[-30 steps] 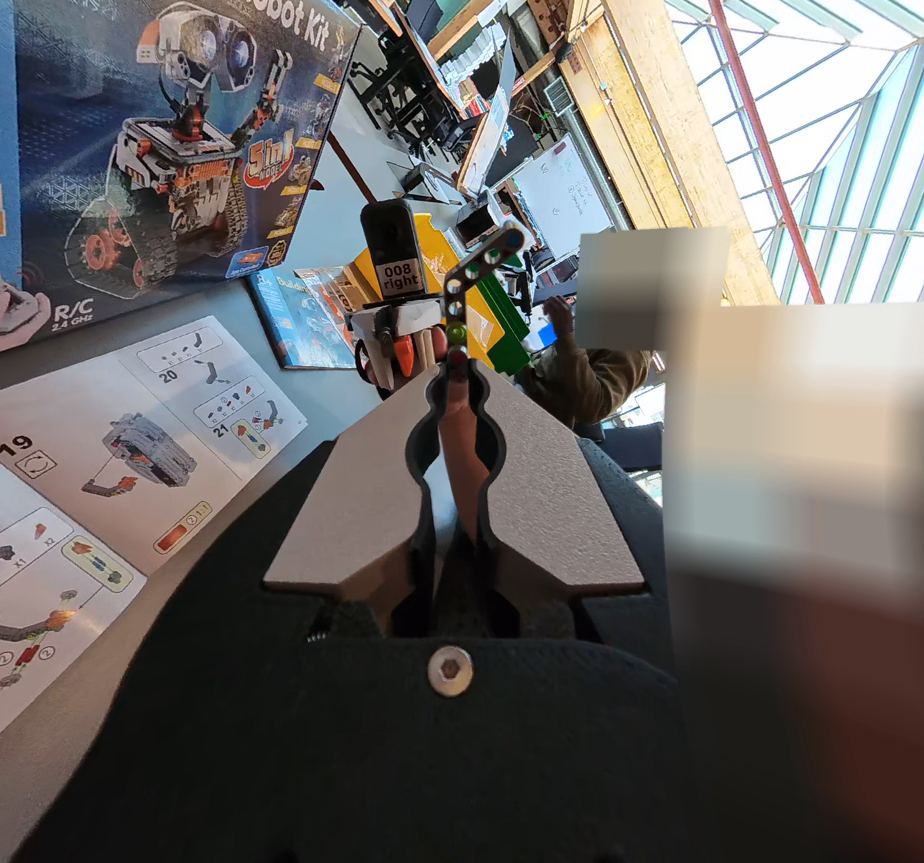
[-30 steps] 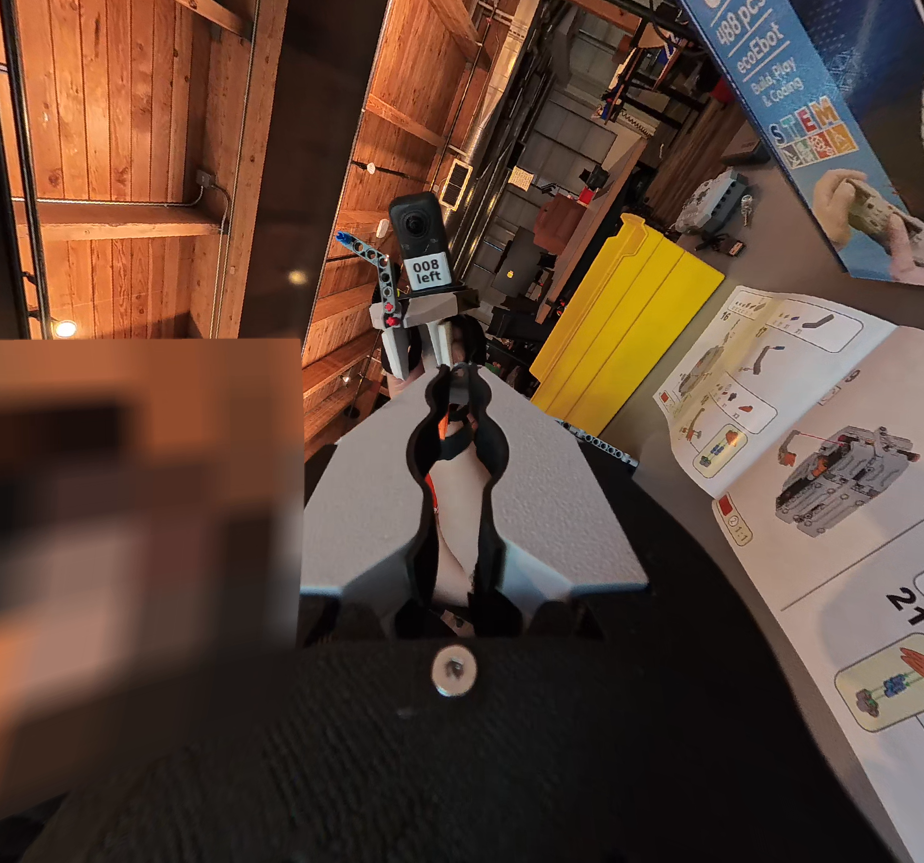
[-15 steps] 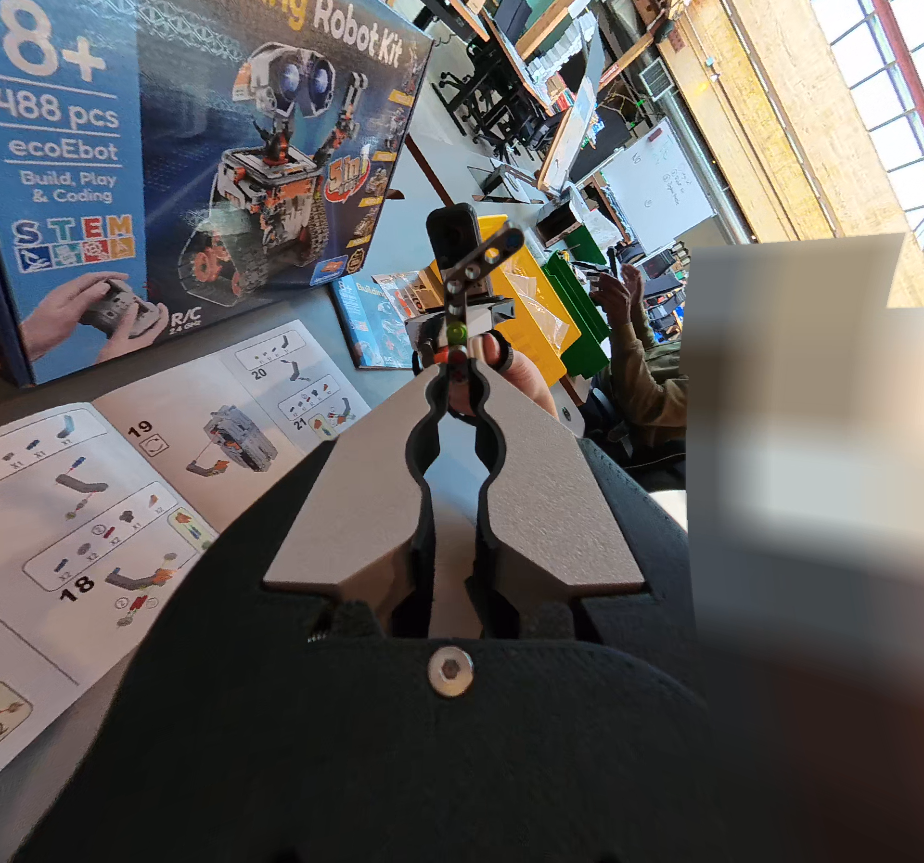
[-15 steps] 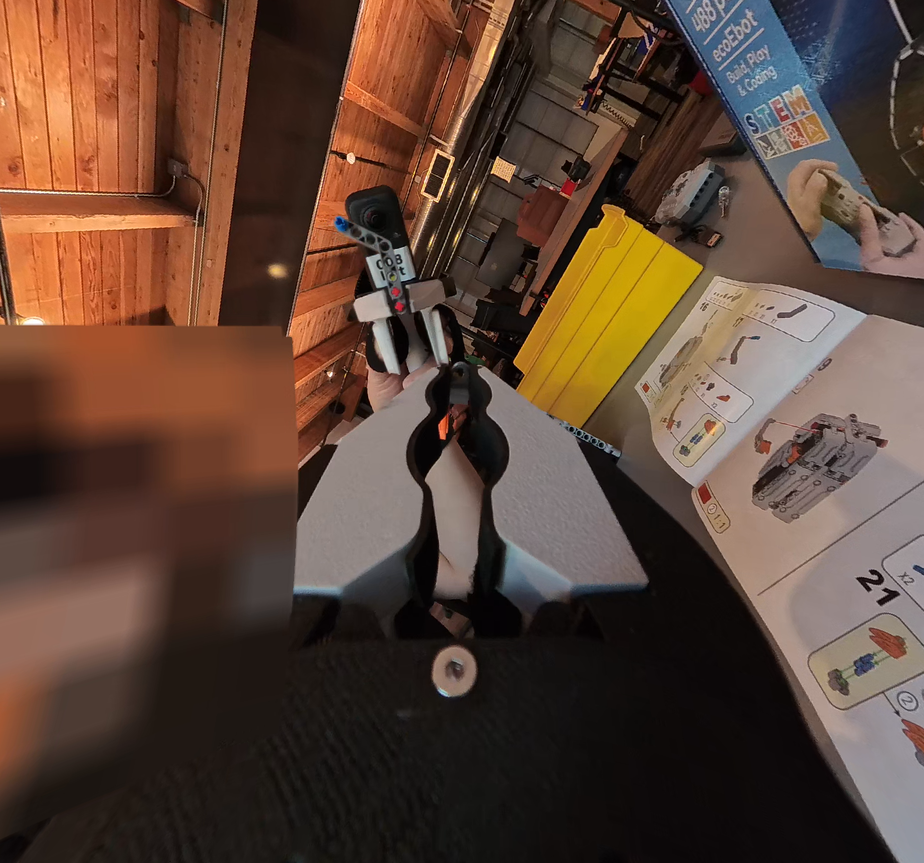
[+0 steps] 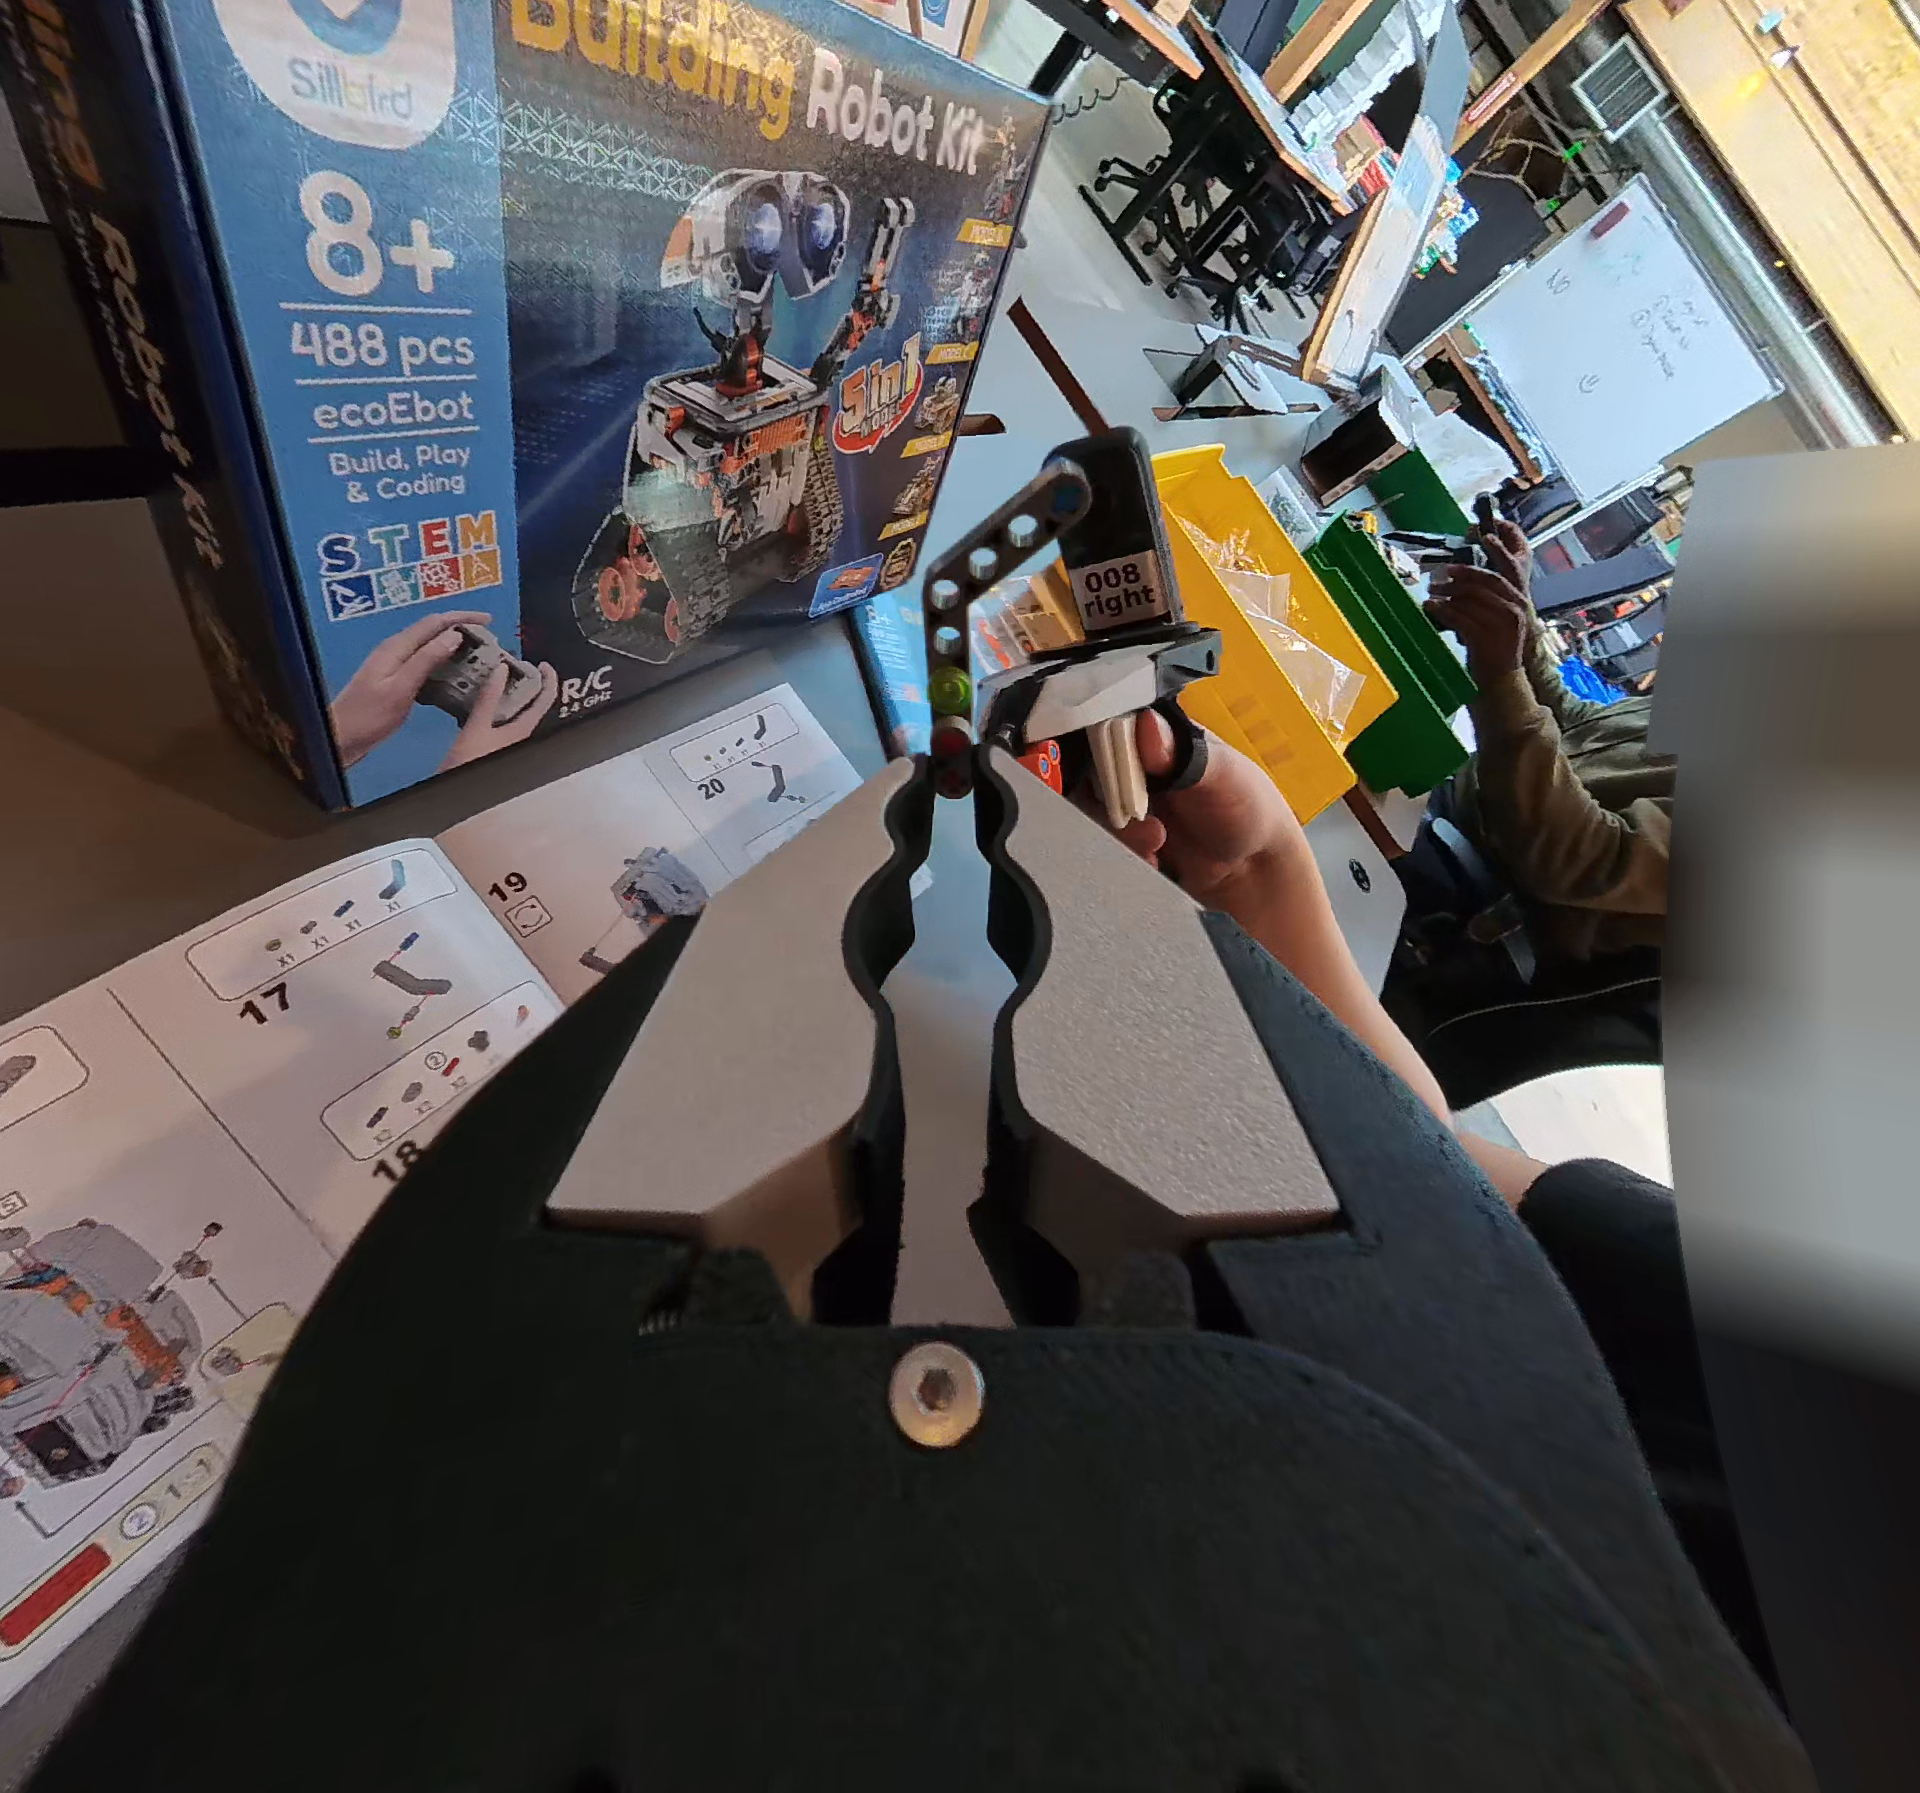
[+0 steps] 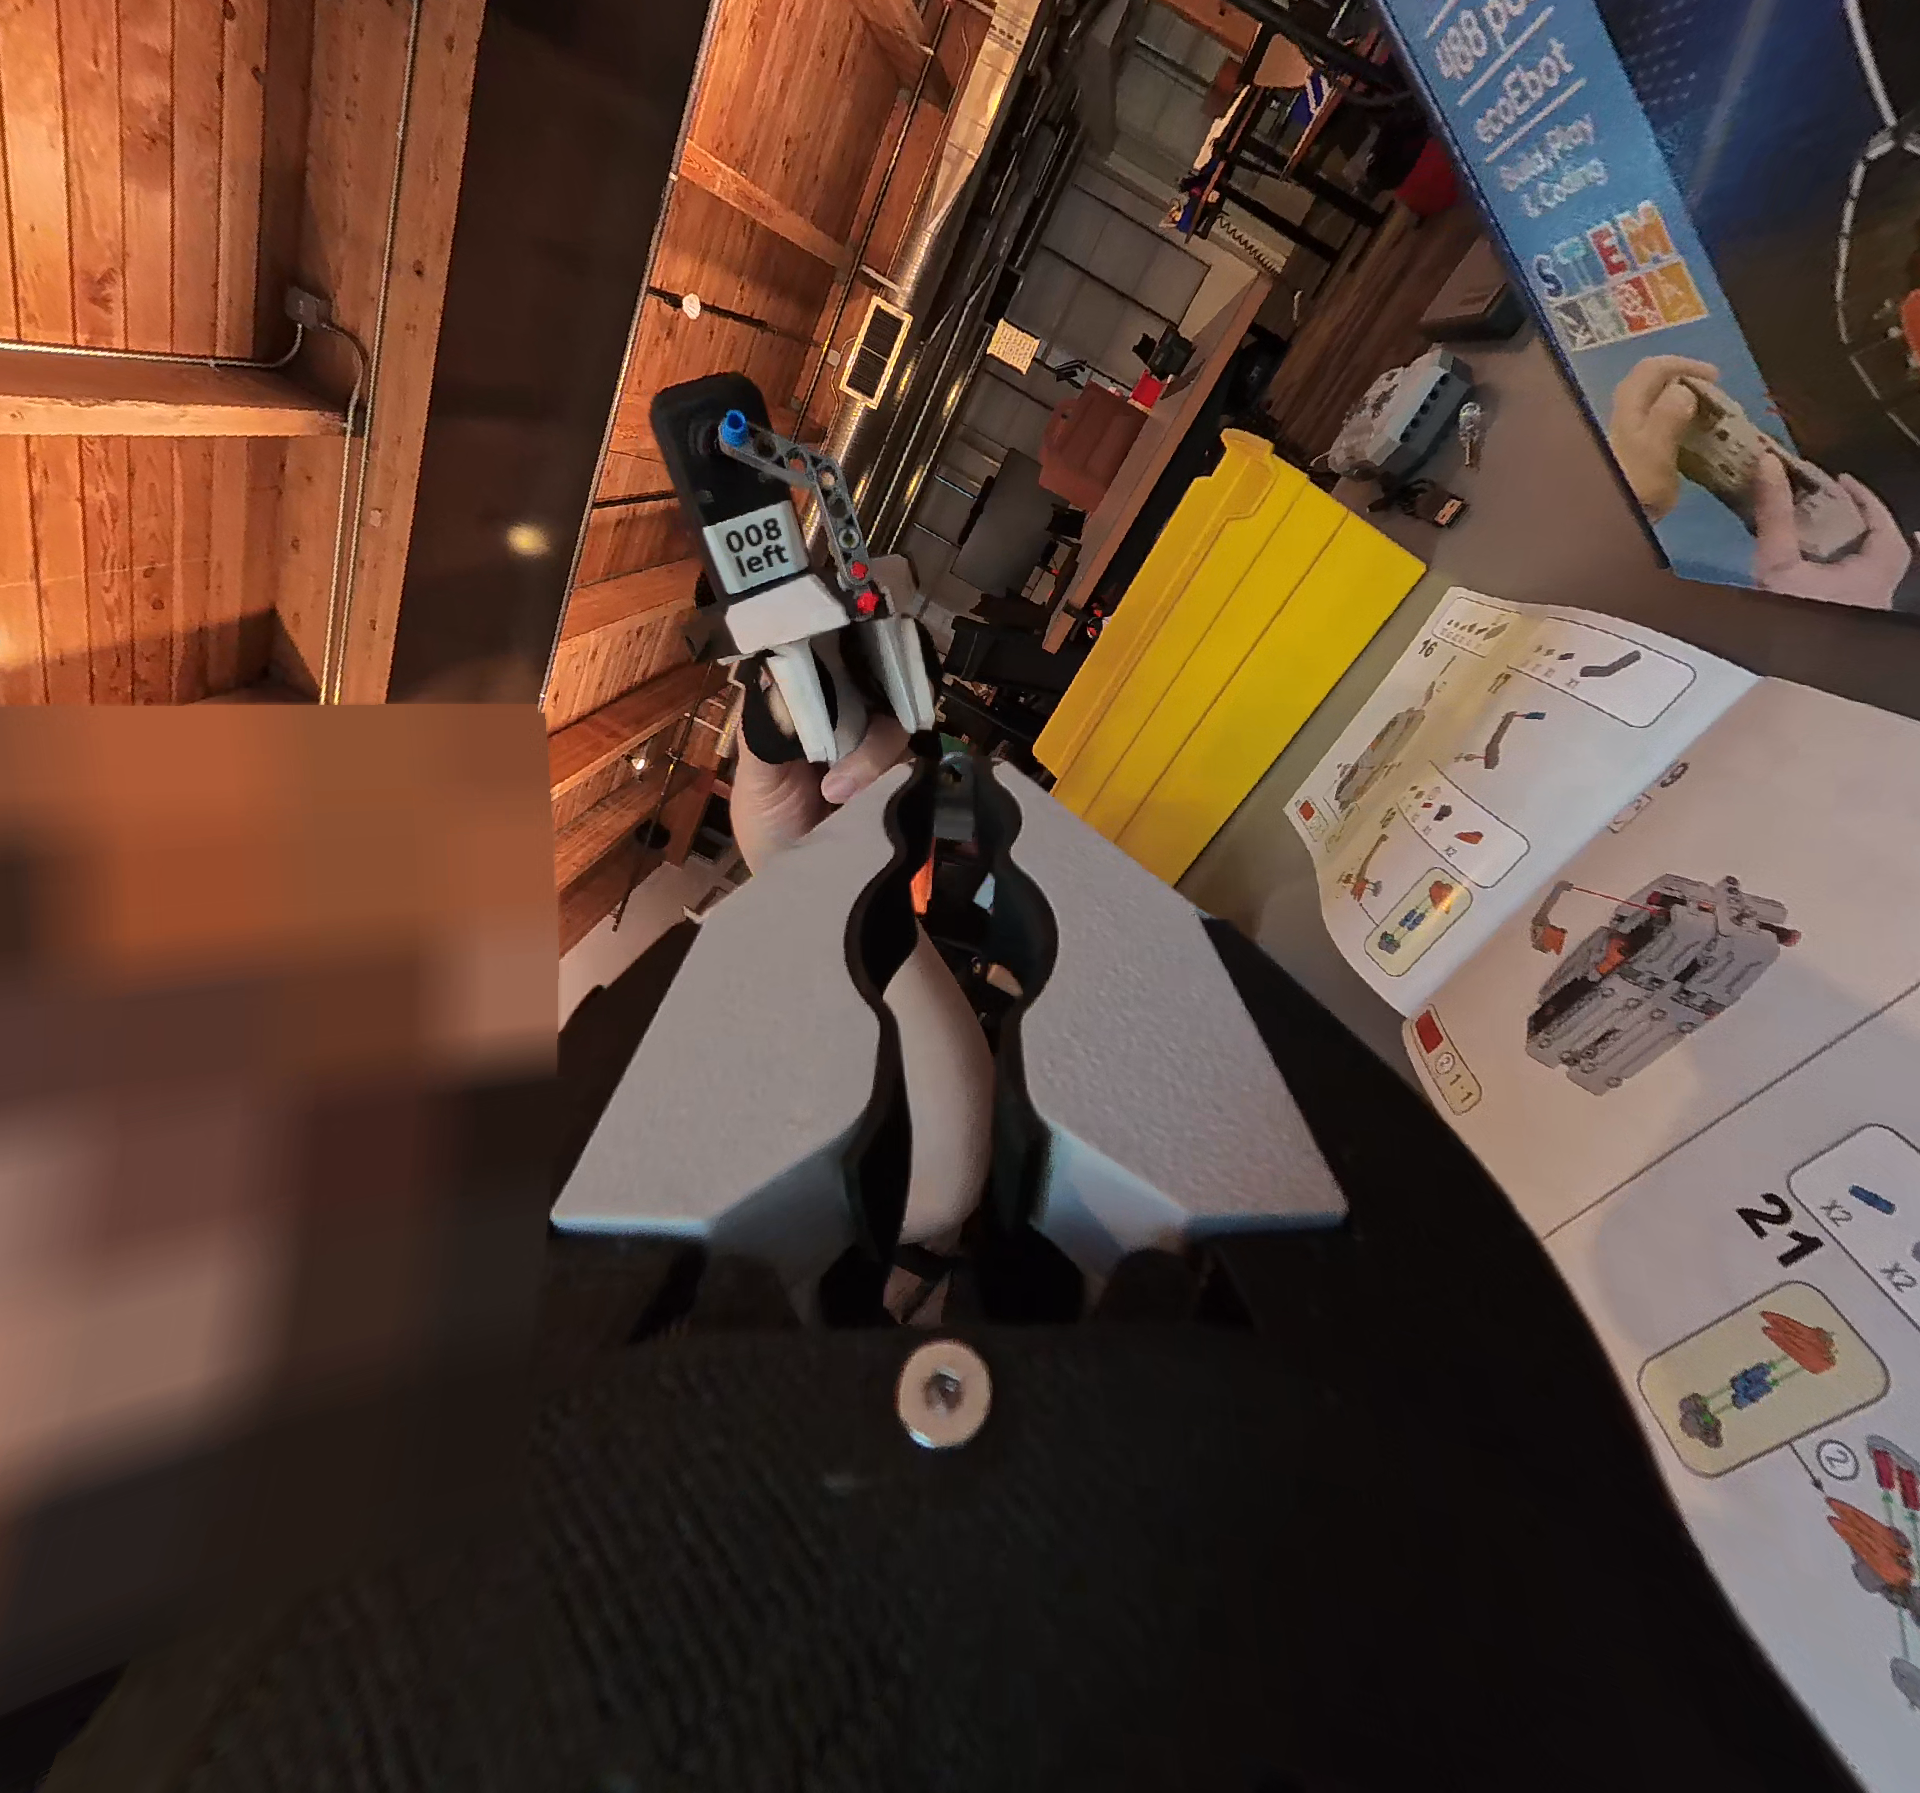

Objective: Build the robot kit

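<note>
Left gripper (image 5: pixel 948 775) pinches bent grey beam (image 5: pixel 987 569) w/ red, green pins; right gripper (image 6: pixel 948 787) clamps small grey-orange piece (image 6: pixel 940 834), above instruction booklet (image 5: pixel 312 995).

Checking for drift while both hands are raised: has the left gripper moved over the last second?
Yes. The left gripper, shut on the bent grey beam, has swung left: the blue kit box now sits more centrally in its view.

left claw (image 5: pixel 948 775): closed, gripping | right claw (image 6: pixel 951 787): closed, gripping
</note>
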The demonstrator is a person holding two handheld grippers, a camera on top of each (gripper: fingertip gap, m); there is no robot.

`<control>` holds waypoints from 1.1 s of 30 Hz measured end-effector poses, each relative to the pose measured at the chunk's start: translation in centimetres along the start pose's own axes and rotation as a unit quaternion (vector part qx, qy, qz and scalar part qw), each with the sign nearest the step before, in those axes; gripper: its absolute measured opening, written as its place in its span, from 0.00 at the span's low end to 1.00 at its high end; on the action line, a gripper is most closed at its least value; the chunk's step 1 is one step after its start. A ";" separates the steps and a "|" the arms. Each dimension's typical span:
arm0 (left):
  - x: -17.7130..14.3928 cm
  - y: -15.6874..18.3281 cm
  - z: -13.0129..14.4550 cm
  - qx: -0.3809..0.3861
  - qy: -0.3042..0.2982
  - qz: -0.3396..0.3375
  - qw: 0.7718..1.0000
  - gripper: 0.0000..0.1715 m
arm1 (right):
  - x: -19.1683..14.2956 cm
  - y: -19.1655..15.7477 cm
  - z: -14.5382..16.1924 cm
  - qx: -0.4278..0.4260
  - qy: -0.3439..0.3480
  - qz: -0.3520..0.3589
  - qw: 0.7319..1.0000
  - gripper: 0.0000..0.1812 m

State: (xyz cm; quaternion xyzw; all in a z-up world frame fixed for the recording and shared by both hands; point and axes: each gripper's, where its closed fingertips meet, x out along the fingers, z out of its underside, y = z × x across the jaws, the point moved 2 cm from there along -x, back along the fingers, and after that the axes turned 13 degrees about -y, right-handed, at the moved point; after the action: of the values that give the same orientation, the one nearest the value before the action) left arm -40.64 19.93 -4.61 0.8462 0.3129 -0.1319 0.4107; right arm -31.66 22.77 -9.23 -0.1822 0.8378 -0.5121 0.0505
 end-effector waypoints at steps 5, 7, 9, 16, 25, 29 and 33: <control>-0.1 2.8 0.1 -0.008 -0.010 0.149 0.989 0.03 | 1.9 -4.9 -0.6 -0.103 0.007 -0.015 0.995 0.03; -0.2 3.9 0.1 0.006 -0.013 0.177 0.984 0.03 | 3.4 -6.5 0.1 -0.148 -0.020 0.013 0.989 0.03; 0.0 4.7 0.3 0.037 -0.018 0.171 0.984 0.03 | 4.1 -7.4 0.1 -0.180 -0.012 0.033 0.983 0.03; 0.1 7.7 0.8 0.093 -0.026 0.185 0.978 0.03 | 3.6 -9.0 0.2 -0.195 -0.007 -0.010 0.981 0.04; -0.2 8.1 0.6 0.095 -0.012 0.195 0.976 0.03 | 3.4 -9.8 0.2 -0.198 -0.001 -0.051 0.979 0.03; -0.1 8.3 0.5 0.096 -0.010 0.199 0.975 0.03 | 3.4 -10.0 0.3 -0.196 -0.004 -0.057 0.979 0.03; 0.0 8.3 0.5 0.102 -0.010 0.188 0.977 0.03 | 3.4 -9.9 0.4 -0.207 -0.008 -0.039 0.978 0.03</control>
State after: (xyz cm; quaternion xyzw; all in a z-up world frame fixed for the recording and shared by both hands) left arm -35.35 15.66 0.11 0.9259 0.1290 -0.0916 0.3430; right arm -32.22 17.18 -0.39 -0.2259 0.9174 -0.3277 -0.0015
